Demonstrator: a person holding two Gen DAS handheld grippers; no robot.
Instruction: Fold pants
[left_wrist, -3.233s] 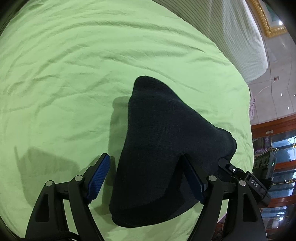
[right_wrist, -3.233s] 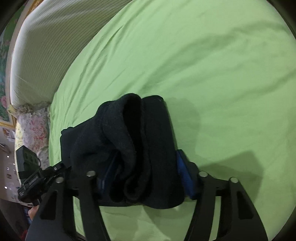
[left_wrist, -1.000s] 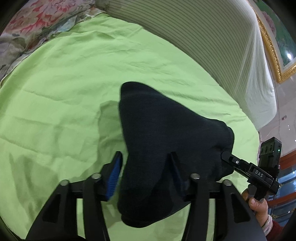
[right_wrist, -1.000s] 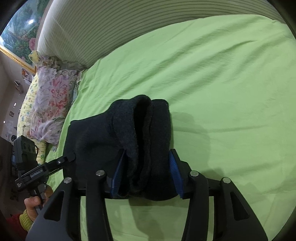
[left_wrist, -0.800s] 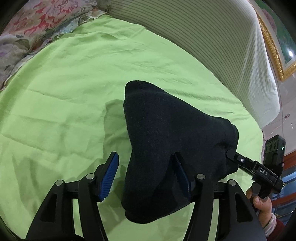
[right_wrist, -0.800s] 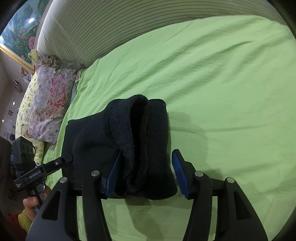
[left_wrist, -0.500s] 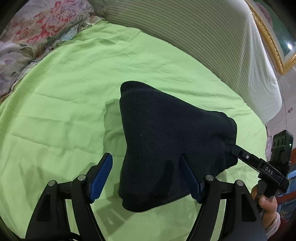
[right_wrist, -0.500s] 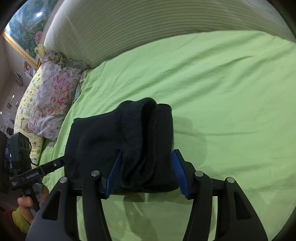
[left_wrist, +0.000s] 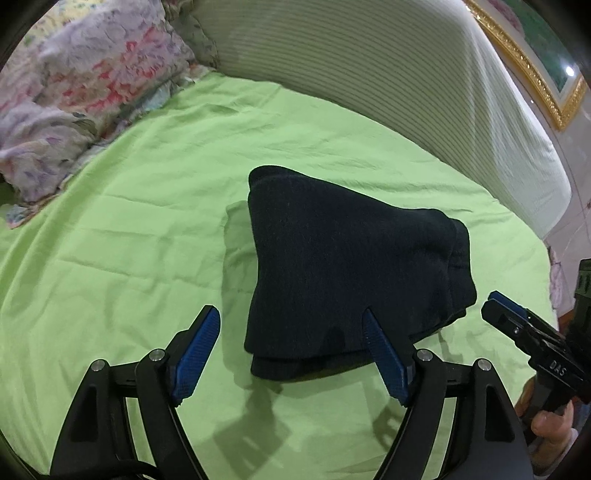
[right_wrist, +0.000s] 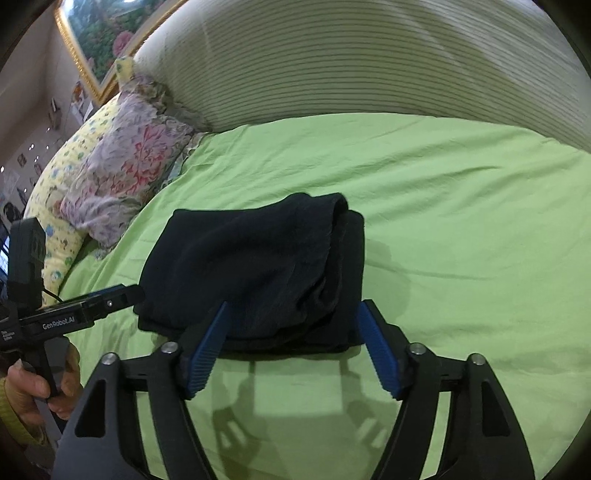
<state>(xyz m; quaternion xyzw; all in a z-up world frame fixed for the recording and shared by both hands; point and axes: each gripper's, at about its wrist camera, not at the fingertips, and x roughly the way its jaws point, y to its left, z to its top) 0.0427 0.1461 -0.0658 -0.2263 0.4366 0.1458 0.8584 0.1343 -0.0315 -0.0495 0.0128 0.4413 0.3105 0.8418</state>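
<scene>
Pants (left_wrist: 347, 273) lie folded in a compact dark bundle mid-bed (left_wrist: 129, 236), left gripper (left_wrist: 291, 350) and right gripper (right_wrist: 291, 341) both spread wide, empty, fold apparently finished

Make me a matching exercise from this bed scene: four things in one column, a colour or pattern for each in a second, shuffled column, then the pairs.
Things:
1. pants
2. bedsheet
3. pillow
4. headboard

Looks:
A. pale with thin stripes
B. floral print
C. dark navy, nearly black
D. light green

Pairs: 1-C, 2-D, 3-B, 4-A
</scene>
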